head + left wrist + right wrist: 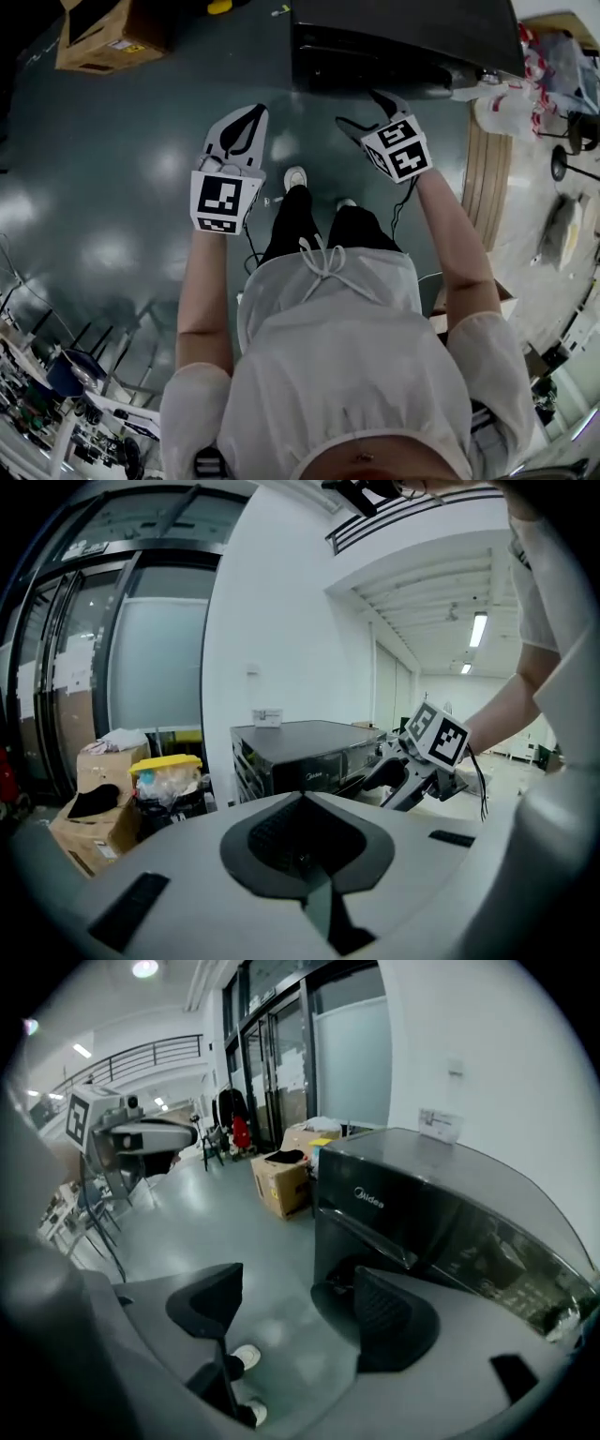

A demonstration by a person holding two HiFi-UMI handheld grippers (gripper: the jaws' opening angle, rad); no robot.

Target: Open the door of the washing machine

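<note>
1. Head view: the washing machine (403, 37) stands at the floor's (141, 187) far edge. Our left tongs (246, 117) and right tongs (366, 111) hover before it.
2. Left gripper view: our left tongs are pressed together, empty.
3. Right gripper view: our right tongs gape wide. We judge this the approach; next we must catch the door (361, 1251).

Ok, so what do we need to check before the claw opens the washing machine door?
1. Right claw open: ok, jaws apart, nothing between them.
2. Right claw aimed at the washing machine: ok, it points at the dark front.
3. Claw touching the door: cannot tell.
4. Handle found: cannot tell; a ledge under the logo may be it.
5. Left claw out of the way: ok, shut, empty, held to the left of the machine.
6. Cardboard box away from the door: ok, it stands off to the side.
</note>
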